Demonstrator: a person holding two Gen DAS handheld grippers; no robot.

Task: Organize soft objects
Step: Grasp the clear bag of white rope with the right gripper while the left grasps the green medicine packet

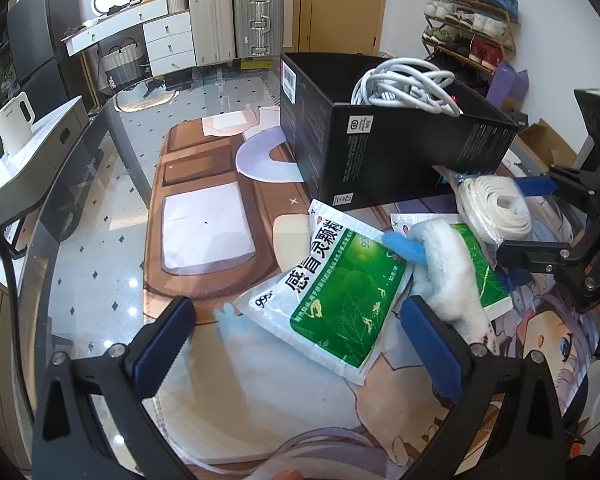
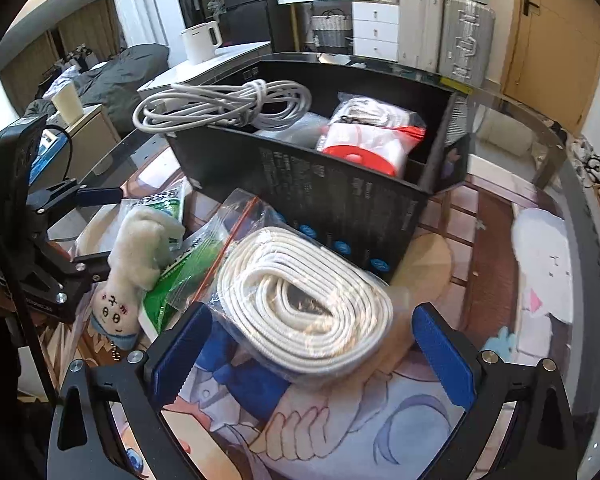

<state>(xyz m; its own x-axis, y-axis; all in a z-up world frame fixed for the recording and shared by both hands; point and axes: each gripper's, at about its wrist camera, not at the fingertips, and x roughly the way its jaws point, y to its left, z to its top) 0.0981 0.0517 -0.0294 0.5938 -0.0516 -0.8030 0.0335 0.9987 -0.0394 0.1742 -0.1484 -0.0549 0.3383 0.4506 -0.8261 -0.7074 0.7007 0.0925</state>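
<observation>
Nearest to us in the left wrist view, the left gripper (image 1: 300,340) has its blue-padded fingers (image 1: 168,336) spread wide apart, holding nothing. Between and just beyond them lies a green-and-white medicine sachet (image 1: 332,300), flat on the printed desk mat (image 1: 204,208). A second sachet (image 1: 480,276) lies beside it, and a white plush toy (image 1: 448,272) with a blue tip rests across both.

In the right wrist view, the right gripper (image 2: 312,352) likewise has its fingers (image 2: 444,356) well apart and empty. Directly ahead of them, reaching into the gap, sits a coil of white rope (image 2: 304,300) sealed in a clear zip bag; we cannot tell whether either pad touches the bag. To its left we see the same plush toy (image 2: 140,256), face down toward the camera, lying on the green sachets (image 2: 168,284), with the left gripper (image 2: 100,232) close beside it.

Farther on, touching the bagged rope at its near wall, stands an open black box (image 2: 340,192) on the mat. It holds a bundle of white cable (image 2: 224,108) that rises above the left rim, and a clear bag with red-and-white contents (image 2: 372,140) toward the right. In the left wrist view the same black box (image 1: 380,152) and white cable (image 1: 404,88) appear behind the sachets.

The mat covers a glass table (image 1: 100,240). Beyond the table, we see white drawers (image 1: 168,40), two suitcases (image 1: 236,20), a wooden door (image 1: 340,4) and a shoe rack (image 1: 468,24).
</observation>
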